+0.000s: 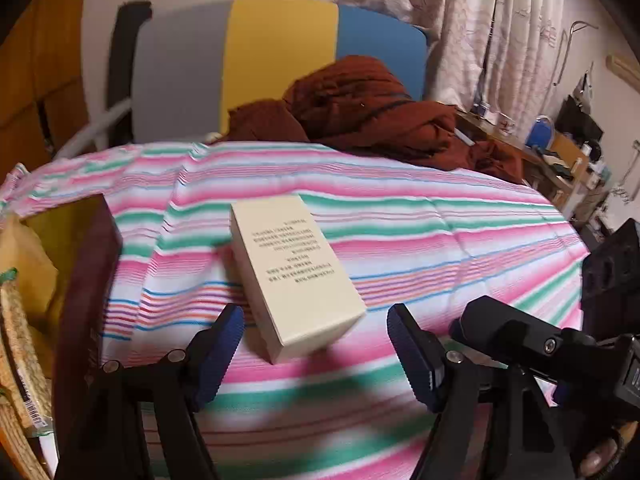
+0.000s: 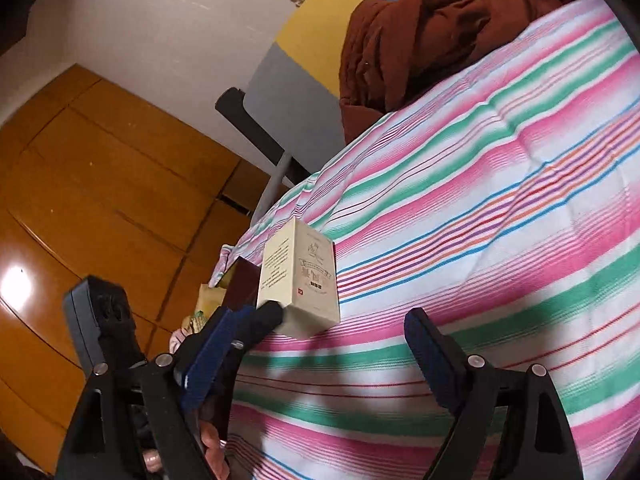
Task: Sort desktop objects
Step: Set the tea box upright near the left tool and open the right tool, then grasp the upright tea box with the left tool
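Note:
A cream carton (image 1: 296, 272) with printed text lies flat on the striped cloth (image 1: 440, 240). Its near end sits between the blue pads of my left gripper (image 1: 316, 320), which is open; a gap shows beside the right pad. In the right wrist view the same carton (image 2: 304, 280) lies ahead, slightly left, with the left gripper's black fingertip (image 2: 266, 316) in front of it. My right gripper (image 2: 320, 332) is open over the cloth (image 2: 500, 240) with nothing between its fingers. A dark maroon box (image 1: 88, 280) with a yellow inside stands left of the carton.
A rust-brown heap of cloth (image 1: 360, 112) lies at the far edge. Behind it stands a grey, yellow and blue panel (image 1: 280, 60). Woven items (image 1: 16, 340) sit in the maroon box. A cluttered desk (image 1: 560, 152) is far right; wooden cupboards (image 2: 100, 200) stand to the left.

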A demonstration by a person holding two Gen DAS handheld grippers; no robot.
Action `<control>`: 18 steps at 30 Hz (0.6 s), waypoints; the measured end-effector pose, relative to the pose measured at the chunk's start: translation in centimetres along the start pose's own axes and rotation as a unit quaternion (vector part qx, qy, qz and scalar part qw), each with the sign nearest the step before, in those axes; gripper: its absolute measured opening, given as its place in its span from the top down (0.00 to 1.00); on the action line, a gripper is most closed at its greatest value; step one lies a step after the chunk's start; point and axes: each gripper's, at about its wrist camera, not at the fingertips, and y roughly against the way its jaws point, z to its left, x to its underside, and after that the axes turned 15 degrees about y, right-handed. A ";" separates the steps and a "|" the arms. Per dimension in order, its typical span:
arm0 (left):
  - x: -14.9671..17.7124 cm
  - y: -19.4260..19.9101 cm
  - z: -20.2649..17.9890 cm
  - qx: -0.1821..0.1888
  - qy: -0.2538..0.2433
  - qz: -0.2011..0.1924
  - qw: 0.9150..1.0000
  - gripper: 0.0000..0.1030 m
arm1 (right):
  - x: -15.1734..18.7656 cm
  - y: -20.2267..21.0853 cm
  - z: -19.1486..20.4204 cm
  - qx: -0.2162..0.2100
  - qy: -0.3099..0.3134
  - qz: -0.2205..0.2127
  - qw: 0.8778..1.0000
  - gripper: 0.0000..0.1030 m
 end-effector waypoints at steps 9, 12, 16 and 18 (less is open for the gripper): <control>-0.3 -1.9 0.8 -0.020 0.018 -0.002 1.000 0.26 | 0.3 0.1 -1.1 -0.002 -0.014 -0.015 1.000 0.16; -0.2 -2.4 1.7 -0.002 0.033 0.014 0.999 0.40 | -0.7 -0.5 -0.6 0.000 -0.005 -0.013 1.000 0.16; 0.0 -0.8 2.6 0.024 0.030 -0.001 0.999 0.43 | -2.9 -1.9 0.0 0.011 0.018 0.005 1.000 0.16; 0.0 -0.1 2.8 0.032 0.024 -0.002 0.999 0.44 | -4.0 -3.5 0.0 0.009 0.026 0.024 0.999 0.16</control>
